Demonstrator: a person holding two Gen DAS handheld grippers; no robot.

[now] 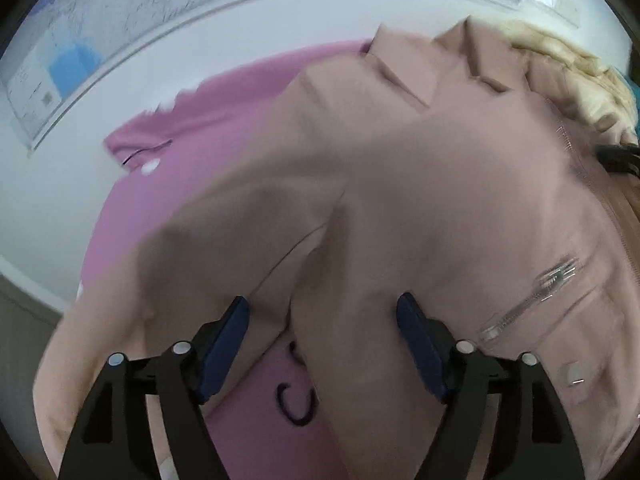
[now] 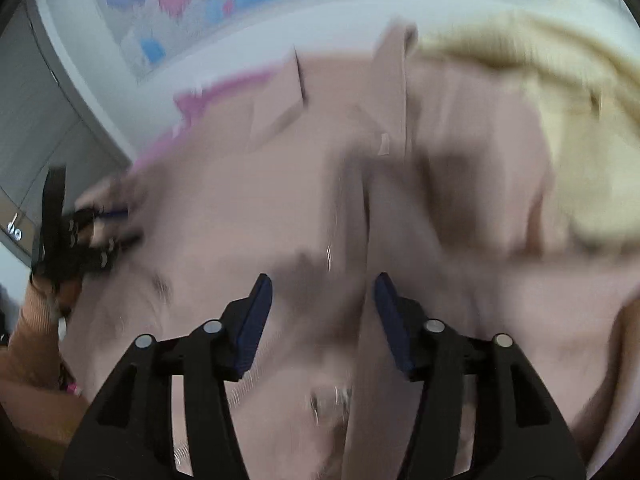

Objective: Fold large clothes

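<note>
1. Left wrist view, far left: a wall map (image 1: 80, 40) hangs on the white wall above the pink garment (image 1: 192, 168), which lies spread flat with dark stitched marks near the bottom of the view.
2. Over that pink garment lies the beige jacket (image 1: 400, 184), the piece to fold. Its collar points away from the camera, its body is bunched and creased, and a metal zipper (image 1: 532, 300) runs along its right part.
3. The left gripper (image 1: 324, 340) hovers low over the jacket with its jaws wide apart. Cloth lies between and beneath the blue pads, but nothing is pinched.
4. Further right, a pale yellow garment (image 1: 580, 72) lies heaped past the jacket's collar.
5. Right wrist view, which is badly blurred: at its left edge the other gripper and the person's sleeve show beside the jacket.
6. The right gripper (image 2: 322, 320) also stands open, jaws parted over a ridge of jacket cloth, gripping nothing that I can make out.
7. Judging progress: folding looks barely begun. The jacket is rumpled, with no clean fold visible, so smoothing and all the folds remain.
8. Obstacles: the pink garment underneath could get caught up with the jacket, the yellow heap crowds the far right, and the zipper may stiffen a fold.
</note>
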